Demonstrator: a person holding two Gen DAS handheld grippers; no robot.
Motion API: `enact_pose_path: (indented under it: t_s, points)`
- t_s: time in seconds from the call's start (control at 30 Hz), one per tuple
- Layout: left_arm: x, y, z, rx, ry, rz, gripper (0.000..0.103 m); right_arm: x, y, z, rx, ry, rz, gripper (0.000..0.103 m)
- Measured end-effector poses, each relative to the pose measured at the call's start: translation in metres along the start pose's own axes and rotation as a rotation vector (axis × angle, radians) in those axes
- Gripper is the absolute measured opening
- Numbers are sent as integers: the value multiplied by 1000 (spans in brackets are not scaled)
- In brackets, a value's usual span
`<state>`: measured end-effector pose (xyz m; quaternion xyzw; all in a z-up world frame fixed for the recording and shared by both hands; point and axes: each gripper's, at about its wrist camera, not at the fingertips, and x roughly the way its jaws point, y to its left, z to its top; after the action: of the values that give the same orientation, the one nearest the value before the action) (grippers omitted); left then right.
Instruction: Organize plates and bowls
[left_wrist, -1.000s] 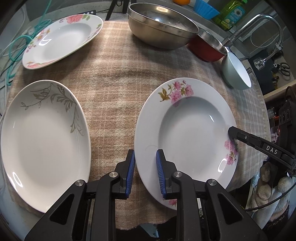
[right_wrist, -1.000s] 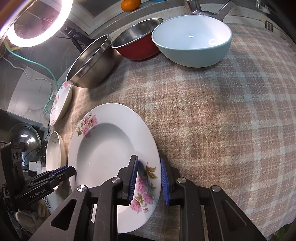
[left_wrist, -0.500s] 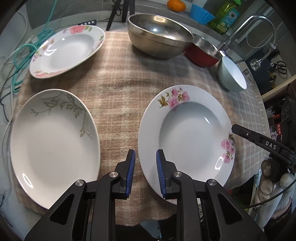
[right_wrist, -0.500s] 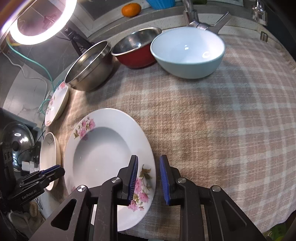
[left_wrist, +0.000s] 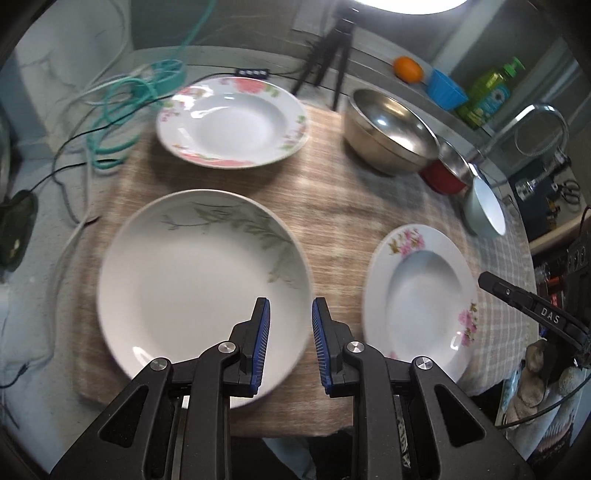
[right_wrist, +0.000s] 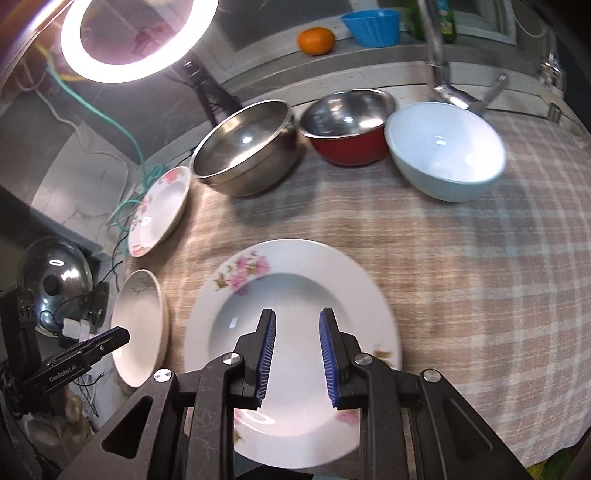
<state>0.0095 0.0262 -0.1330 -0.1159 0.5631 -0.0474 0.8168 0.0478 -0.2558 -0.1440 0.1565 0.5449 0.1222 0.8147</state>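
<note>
Both the left gripper and the right gripper hang slightly parted, grasping nothing. The flowered plate lies flat on the checked cloth, at five o'clock from the steel bowl. It looks stiff, glazed, slippery and breakable; its raised rim is probably the only place to pinch.

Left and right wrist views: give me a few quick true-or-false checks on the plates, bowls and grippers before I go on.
1. Three plates lie on the cloth. True.
2. The left gripper grips the leaf plate. False: its jaws are empty above it.
3. The steel bowl, red bowl and blue bowl stand in a row. True.
4. The right gripper holds the pink plate. False: nothing is between its jaws.
5. The plates are stacked. False: each lies apart.
</note>
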Motion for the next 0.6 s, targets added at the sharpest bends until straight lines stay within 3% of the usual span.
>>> enact_pose_path:
  t_s: [0.6]
  points:
    - [-19,119,-21,-234,-33,99,22,76,124,-2,-193,133,115,22]
